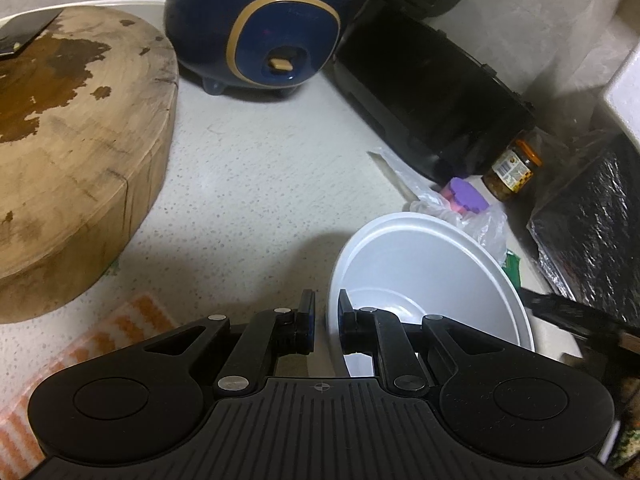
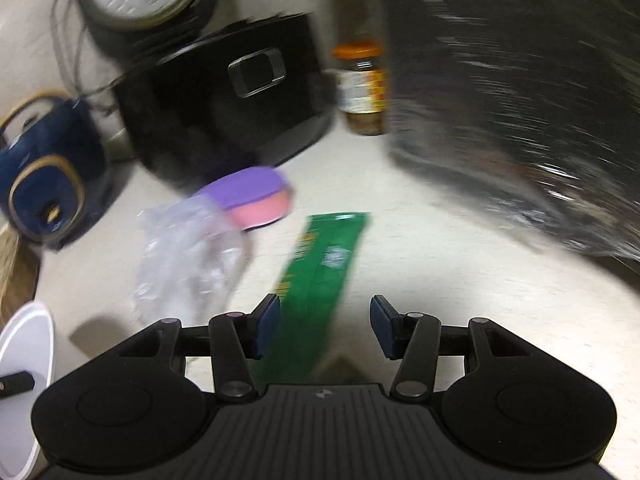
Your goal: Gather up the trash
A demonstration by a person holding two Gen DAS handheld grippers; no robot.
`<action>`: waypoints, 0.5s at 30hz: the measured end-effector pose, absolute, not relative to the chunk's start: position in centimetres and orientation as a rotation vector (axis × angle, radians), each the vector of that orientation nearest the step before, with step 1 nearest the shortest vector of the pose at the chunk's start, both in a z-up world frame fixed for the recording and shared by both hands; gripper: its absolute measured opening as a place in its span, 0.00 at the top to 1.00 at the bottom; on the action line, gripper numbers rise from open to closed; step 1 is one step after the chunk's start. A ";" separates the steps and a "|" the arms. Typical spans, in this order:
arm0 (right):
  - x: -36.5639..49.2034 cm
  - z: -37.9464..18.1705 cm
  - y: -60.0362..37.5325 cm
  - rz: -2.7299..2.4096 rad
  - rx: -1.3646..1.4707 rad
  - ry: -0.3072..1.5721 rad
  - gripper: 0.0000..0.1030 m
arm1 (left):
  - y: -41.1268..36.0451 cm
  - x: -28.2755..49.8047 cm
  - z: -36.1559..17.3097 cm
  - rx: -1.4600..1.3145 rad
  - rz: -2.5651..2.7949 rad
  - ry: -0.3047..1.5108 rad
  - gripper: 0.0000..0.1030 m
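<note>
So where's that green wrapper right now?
In the right wrist view, the green wrapper lies flat on the counter, running between the open fingers, just right of the crumpled clear plastic.

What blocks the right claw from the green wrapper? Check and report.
Nothing visible does. The green wrapper lies flat on the counter directly ahead of the open right claw, its near end already between the fingers. The crumpled clear plastic sits off to the left, beside it.
</note>
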State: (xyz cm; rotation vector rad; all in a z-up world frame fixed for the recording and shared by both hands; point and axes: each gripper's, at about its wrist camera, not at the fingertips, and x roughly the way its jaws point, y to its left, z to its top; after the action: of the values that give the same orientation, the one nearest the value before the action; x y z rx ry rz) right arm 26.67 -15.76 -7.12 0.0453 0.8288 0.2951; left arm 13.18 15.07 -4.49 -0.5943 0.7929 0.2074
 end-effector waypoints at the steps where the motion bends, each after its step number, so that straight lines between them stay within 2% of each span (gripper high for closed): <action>1: 26.9 -7.3 -14.8 0.305 0.016 0.837 0.51 | 15.0 13.2 -4.5 -0.594 0.206 0.794 0.87; 7: 26.8 -9.1 -11.2 0.277 -0.113 0.862 0.51 | 15.0 13.1 -4.4 -0.591 0.201 0.797 0.87; 11: 25.6 -8.4 -10.6 0.313 -0.156 0.859 0.71 | 15.1 13.1 -4.5 -0.594 0.190 0.797 0.87; 13: 24.9 -7.8 -10.6 0.361 -0.111 0.876 0.77 | 15.2 13.0 -4.5 -0.595 0.179 0.795 0.87; 15: 24.1 -6.9 -10.7 0.392 -0.066 0.882 0.78 | 15.3 13.0 -4.6 -0.597 0.165 0.794 0.87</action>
State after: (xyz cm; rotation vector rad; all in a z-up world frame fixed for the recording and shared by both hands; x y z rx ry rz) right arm 24.15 -10.70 -6.92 -0.0664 0.8816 0.3921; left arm 12.97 15.34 -4.62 -0.5971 0.7940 0.1648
